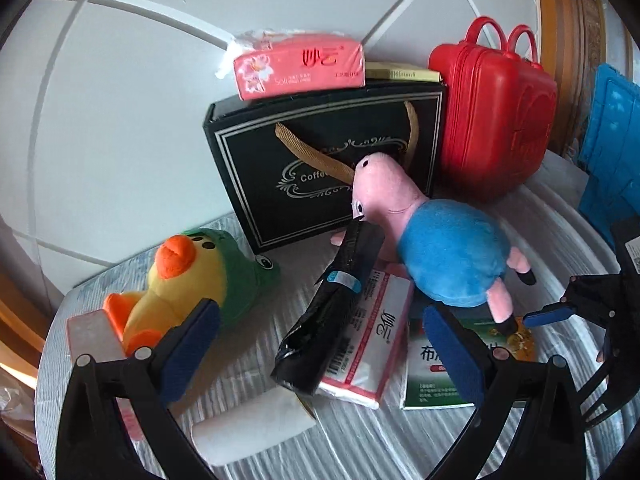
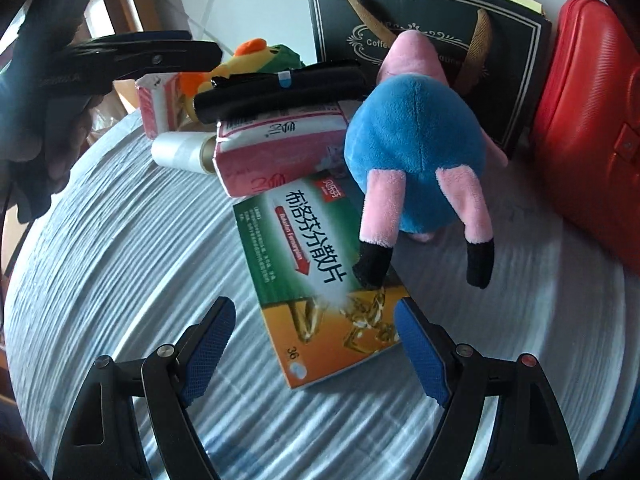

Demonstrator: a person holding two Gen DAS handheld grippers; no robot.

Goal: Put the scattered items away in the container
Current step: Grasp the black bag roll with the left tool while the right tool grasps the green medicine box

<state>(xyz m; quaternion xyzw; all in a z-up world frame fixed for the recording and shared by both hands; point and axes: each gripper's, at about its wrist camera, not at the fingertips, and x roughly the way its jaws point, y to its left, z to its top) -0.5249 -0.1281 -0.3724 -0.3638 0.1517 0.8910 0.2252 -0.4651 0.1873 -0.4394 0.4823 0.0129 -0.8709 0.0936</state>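
two grippers [image 1: 322, 344] [image 2: 314, 354], jaws wide and empty, hover over the clutter: approach step. medicine box [image 2: 320, 280] lies lower centre; next, straddle it. container not identifiable.

Behind my worktop [image 1: 400, 452], which is round and covered in a pale, ribbed bluish-white sheet, I see a white wall [image 1: 140, 80] crossed by raised diagonal mouldings. A carved wooden frame [image 1: 560, 20] stands at the right edge. In the right wrist view, another strip of wood trim [image 2: 136, 0] shows at the left. Soft daylight falls evenly.
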